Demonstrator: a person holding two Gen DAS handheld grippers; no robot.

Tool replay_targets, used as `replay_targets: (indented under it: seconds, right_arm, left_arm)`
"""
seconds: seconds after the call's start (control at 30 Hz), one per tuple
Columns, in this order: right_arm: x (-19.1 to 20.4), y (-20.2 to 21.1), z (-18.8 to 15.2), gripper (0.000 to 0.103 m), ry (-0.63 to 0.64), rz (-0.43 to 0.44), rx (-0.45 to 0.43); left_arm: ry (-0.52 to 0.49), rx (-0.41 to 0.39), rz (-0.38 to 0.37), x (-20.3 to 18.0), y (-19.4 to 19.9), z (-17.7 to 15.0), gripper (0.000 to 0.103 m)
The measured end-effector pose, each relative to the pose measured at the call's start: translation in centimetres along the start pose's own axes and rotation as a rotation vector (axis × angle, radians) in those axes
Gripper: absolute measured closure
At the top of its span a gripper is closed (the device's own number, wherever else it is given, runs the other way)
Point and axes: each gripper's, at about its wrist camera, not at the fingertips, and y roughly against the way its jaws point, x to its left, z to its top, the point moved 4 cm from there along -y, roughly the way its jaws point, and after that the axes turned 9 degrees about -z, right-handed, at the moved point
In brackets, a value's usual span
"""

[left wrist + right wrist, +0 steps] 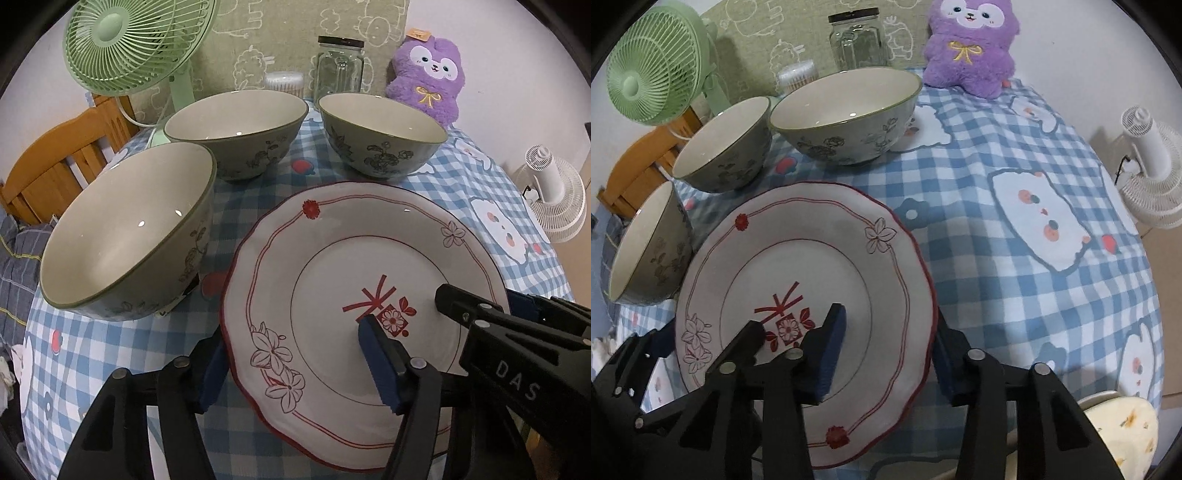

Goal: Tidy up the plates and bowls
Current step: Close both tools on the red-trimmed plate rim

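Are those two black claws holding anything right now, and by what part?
It cannot be told. The left gripper straddles the left rim of the plate, the right gripper its right rim, but whether the pads press on it does not show.

Left tool (299,363) straddles plate (332,258) rim; three bowls (236,122) beyond.

A home: ahead of the tool, a plush toy (428,77), green fan (129,44) and glass jar (340,68) line the checked-cloth surface (1015,258).
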Motion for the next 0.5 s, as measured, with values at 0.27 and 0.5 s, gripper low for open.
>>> replay_targets:
  seconds: [0.27,0.5]
  right_arm:
    - [0.02,0.06,-0.11,0.062,-0.004,-0.033,-0.004]
    - [0.08,0.37,-0.31,0.064,0.025,-0.061,-0.013]
  left_arm:
    - [-0.010,-0.011,0.019,-0.23,0.34,-0.12,0.038]
    - [0.027,-0.017,0.036,0.51,0.70,0.02,0.053]
